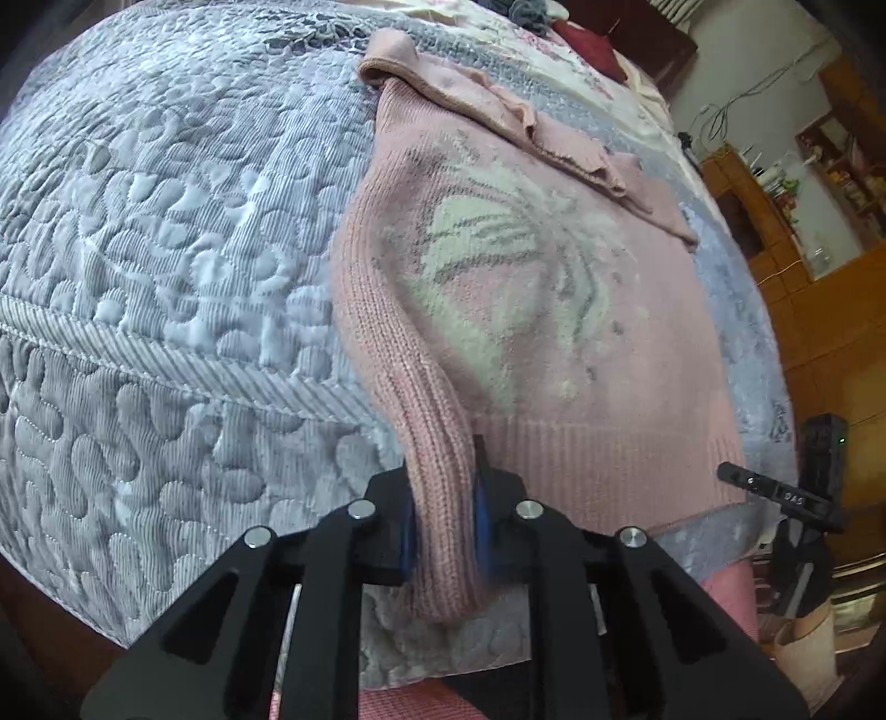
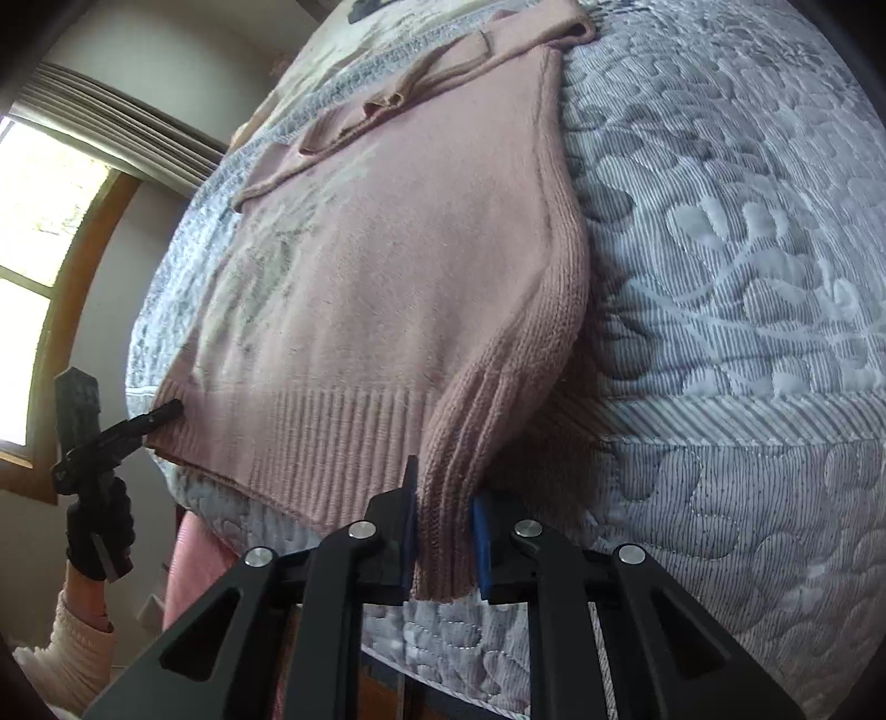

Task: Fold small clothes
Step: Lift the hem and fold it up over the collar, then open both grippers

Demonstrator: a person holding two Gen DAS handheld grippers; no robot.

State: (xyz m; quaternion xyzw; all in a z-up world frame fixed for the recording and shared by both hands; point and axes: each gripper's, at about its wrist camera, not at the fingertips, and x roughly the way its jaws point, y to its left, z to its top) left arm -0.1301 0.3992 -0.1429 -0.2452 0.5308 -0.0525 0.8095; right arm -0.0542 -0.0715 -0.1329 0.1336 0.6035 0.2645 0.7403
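The left claw is clamped on a ribbed pink knit strip that looks like a sleeve. Its blue pads press in from both sides, and the cuff end hangs down past them toward the camera. The right claw is closed the same way on a ribbed pink strip at its own side, with the loose end poking out below its jaws. In each wrist view the other claw shows far off by the opposite hem corner, too small for me to tell how its jaws stand. A gloved hand holds the one seen from the right wrist.

Beyond the claws, the pink sweater lies flat on the bed's grey-blue quilt. Its ribbed hem is nearest the edge of the bed, and its pale butterfly pattern faces up. The collar is at the far end. Just below it, a sleeve lies folded across the chest.

I'd judge the job as begun but less than half done. The sweater is spread out with one sleeve tucked over, while the body is still at full length and full width. What seems to be left is to carry the gripped sleeve inward over the body, perhaps turn the sides in, and then double the sweater from hem to collar. Other bunched cloth lies beyond the collar at the head of the bed, blurred, so there may be more pieces to fold.
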